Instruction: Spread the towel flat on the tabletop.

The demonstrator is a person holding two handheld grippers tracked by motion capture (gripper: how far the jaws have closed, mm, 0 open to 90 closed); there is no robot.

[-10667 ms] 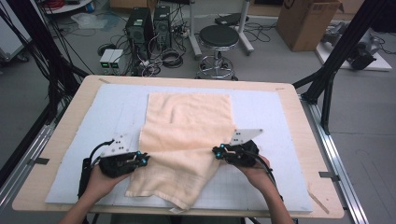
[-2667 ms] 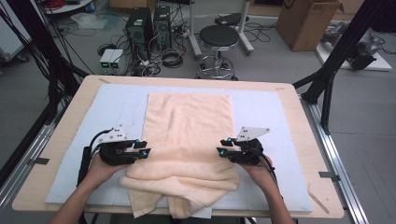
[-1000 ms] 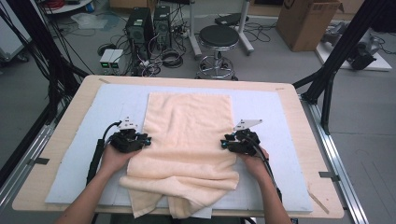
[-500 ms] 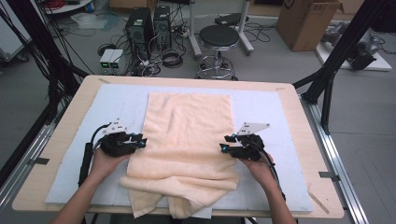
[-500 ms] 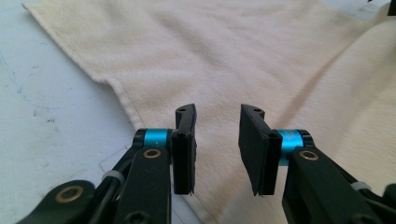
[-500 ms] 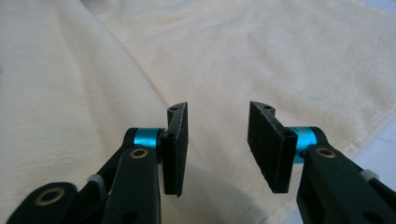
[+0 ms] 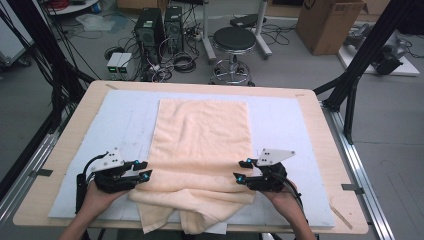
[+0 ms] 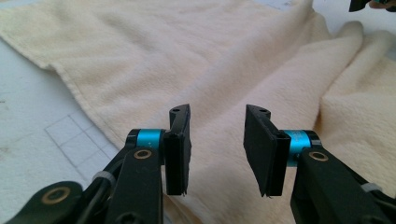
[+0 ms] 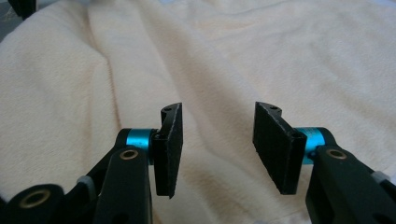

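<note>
A cream towel (image 7: 202,132) lies lengthwise on the white mat (image 7: 120,125), its near end bunched in folds at the table's front edge. My left gripper (image 7: 143,170) hovers at the towel's left edge near the bunched part; my right gripper (image 7: 240,171) hovers at its right edge. In the left gripper view, the left gripper (image 8: 218,112) stands open over the towel (image 8: 187,51), nothing between its pads (image 8: 180,140). The right gripper (image 9: 219,109) is likewise open above the towel (image 9: 261,51). Both pairs of jaws have just been opening.
The mat covers a wooden table (image 7: 330,150) framed by black posts (image 7: 357,65). Behind the table, on the floor, stand a stool (image 7: 234,40), computer cases (image 7: 159,25) with cables, and a cardboard box (image 7: 327,20).
Both grippers have drawn back along the towel's sides toward the near edge of the table. The towel lies where it was a second ago.
</note>
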